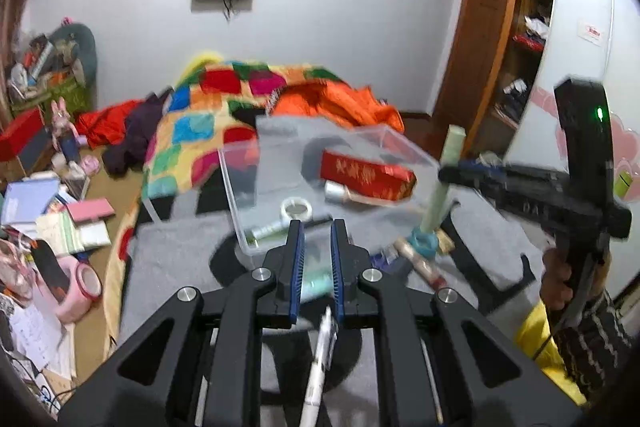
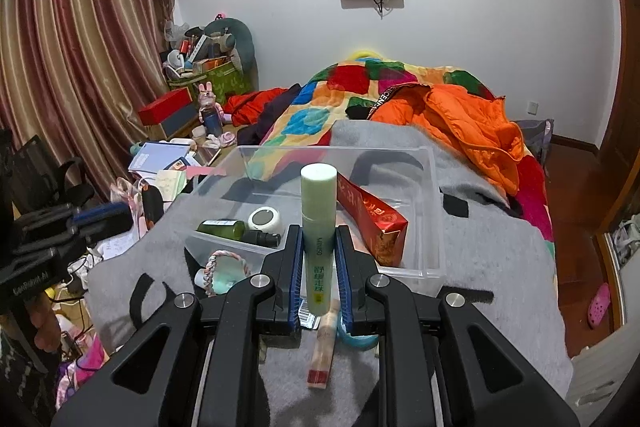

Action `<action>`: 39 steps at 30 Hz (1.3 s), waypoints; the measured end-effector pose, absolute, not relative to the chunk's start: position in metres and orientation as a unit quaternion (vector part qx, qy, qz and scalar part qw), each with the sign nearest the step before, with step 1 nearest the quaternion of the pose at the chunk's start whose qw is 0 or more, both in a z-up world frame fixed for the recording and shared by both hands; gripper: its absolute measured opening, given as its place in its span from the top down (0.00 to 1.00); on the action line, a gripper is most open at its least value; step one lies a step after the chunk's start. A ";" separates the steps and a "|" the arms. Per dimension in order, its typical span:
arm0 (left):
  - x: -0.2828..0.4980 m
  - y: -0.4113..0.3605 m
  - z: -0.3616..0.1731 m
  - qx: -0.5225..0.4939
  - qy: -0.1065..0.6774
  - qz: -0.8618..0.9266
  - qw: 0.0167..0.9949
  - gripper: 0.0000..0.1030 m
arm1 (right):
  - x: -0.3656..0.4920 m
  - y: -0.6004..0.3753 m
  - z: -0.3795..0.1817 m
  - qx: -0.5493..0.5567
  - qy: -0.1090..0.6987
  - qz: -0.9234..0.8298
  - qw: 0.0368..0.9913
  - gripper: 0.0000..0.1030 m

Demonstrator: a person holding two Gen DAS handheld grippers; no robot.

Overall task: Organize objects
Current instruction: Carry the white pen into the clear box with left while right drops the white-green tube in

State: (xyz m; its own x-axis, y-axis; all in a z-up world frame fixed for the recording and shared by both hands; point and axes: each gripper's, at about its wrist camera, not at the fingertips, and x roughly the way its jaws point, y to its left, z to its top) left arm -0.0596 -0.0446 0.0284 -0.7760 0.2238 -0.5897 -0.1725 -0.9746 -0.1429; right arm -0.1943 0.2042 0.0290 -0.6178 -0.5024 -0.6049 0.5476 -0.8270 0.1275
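While gripped, tube's (image 2: 318, 239) label legible.

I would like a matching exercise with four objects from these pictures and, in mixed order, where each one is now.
Objects
1. pale green cylindrical tube
2. long red cardboard box
3. dark green glass bottle
4. white pen

Places
A. lying in the clear plastic bin, near its front left corner
B. on the grey blanket, below the left gripper
C. upright, clamped in the right gripper
D. leaning inside the bin

Pairs: 1-C, 2-D, 3-A, 4-B
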 end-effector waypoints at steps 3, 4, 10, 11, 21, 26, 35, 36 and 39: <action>-0.057 -0.041 0.008 -0.346 -0.019 0.933 0.101 0.77 | -0.199 0.205 0.029 0.327 0.032 -0.900 0.287 0.86; -0.056 -0.039 0.001 -0.355 -0.015 0.929 0.101 0.74 | -0.200 0.205 0.030 0.326 0.031 -0.901 0.286 0.86; -0.050 -0.025 -0.041 -0.412 0.017 0.903 0.119 0.69 | -0.204 0.208 0.048 0.304 0.025 -0.911 0.277 0.86; -0.050 -0.022 -0.047 -0.419 0.023 0.900 0.120 0.68 | -0.204 0.208 0.052 0.299 0.025 -0.913 0.276 0.86; -0.052 -0.020 -0.070 -0.422 0.027 0.898 0.119 0.76 | -0.207 0.206 0.076 0.267 0.037 -0.927 0.261 0.86; -0.046 -0.031 -0.064 -0.412 0.021 0.905 0.099 0.87 | -0.219 0.203 0.066 0.277 0.063 -0.930 0.235 0.86; -0.042 -0.054 -0.017 -0.358 -0.035 0.928 0.100 0.87 | -0.232 0.193 0.033 0.320 0.108 -0.918 0.210 0.86; -0.042 -0.056 -0.012 -0.353 -0.039 0.930 0.099 0.87 | -0.233 0.191 0.030 0.323 0.112 -0.916 0.211 0.86; -0.045 -0.059 0.002 -0.335 -0.051 0.936 0.097 0.87 | -0.233 0.186 0.021 0.331 0.122 -0.910 0.216 0.86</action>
State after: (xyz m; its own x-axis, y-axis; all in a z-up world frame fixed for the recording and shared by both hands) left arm -0.0454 -0.0590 0.0018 -0.7567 0.2158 -0.6171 -0.1474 -0.9760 -0.1606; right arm -0.2333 0.1862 0.0214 -0.6874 -0.3130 -0.6553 0.4748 -0.8765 -0.0794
